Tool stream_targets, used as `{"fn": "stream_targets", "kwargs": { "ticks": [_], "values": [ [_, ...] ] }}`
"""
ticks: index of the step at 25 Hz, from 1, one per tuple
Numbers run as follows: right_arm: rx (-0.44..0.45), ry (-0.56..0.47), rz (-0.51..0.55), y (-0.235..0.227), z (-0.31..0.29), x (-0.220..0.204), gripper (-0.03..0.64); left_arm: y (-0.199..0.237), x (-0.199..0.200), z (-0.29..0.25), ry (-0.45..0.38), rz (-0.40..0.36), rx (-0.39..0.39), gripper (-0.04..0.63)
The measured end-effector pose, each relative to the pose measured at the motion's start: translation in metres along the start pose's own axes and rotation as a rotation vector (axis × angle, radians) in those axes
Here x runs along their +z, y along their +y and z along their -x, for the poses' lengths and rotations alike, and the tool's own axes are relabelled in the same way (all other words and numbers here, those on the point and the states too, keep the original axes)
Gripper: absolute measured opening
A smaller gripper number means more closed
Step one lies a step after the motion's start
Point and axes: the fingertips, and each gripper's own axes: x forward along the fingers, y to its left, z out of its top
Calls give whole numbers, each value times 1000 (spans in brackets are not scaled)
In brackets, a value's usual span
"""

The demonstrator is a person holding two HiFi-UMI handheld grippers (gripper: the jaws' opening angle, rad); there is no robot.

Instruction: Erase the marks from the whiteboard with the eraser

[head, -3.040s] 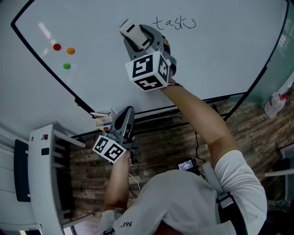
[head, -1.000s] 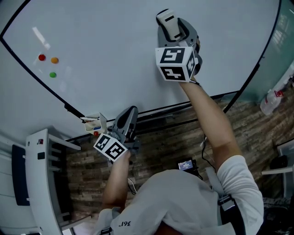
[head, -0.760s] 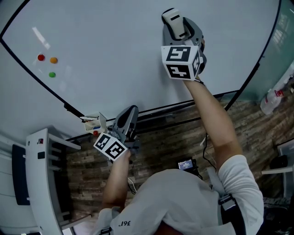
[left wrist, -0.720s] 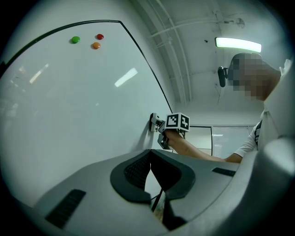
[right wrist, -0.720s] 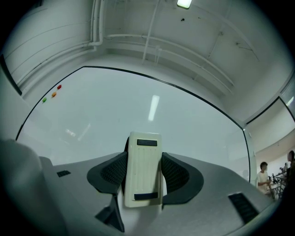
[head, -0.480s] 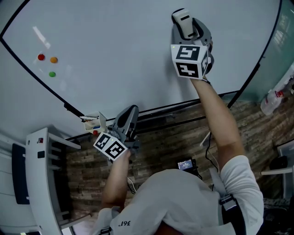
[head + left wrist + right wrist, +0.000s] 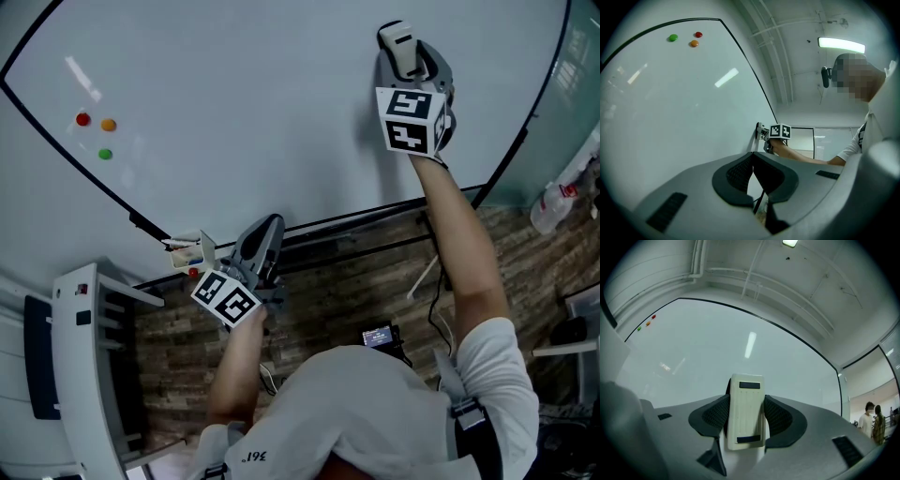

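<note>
The whiteboard (image 7: 234,112) fills the upper part of the head view, and I see no writing on it. My right gripper (image 7: 405,54) is at the board's upper right, shut on the cream eraser (image 7: 397,39), which is pressed to the board. In the right gripper view the eraser (image 7: 746,411) stands upright between the pads of the right gripper (image 7: 746,422). My left gripper (image 7: 264,228) hangs low by the board's bottom rail. Its jaws are shut with nothing between them, as the left gripper view shows (image 7: 752,161).
Red (image 7: 82,119), orange (image 7: 109,123) and green (image 7: 105,154) magnets sit at the board's left. A small holder with markers (image 7: 192,253) hangs at the bottom rail. A white cabinet (image 7: 84,356) stands at left and a spray bottle (image 7: 553,206) at right. Two people (image 7: 873,420) stand far off.
My right gripper has slid rightward and slightly up across the board with the eraser. The word "tasks" seen three seconds ago no longer shows. My left gripper has stayed put.
</note>
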Motion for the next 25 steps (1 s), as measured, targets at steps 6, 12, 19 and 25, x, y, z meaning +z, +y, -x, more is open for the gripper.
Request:
{"fn": "stream_targets", "kwargs": {
  "ticks": [6, 12, 19, 25],
  "values": [
    [-24, 27, 1, -21, -2, -13, 252, -3, 0, -1, 1, 0, -3, 6],
    [-62, 66, -82, -51, -1, -30, 252, -3, 1, 1, -1, 4, 0, 7],
    [-25, 15, -162, -58, 13, -15, 252, -3, 0, 1, -3, 13, -9, 7],
    [140, -123, -109, 16, 30, 48, 252, 1, 3, 9, -13, 21, -9, 8]
  ]
}}
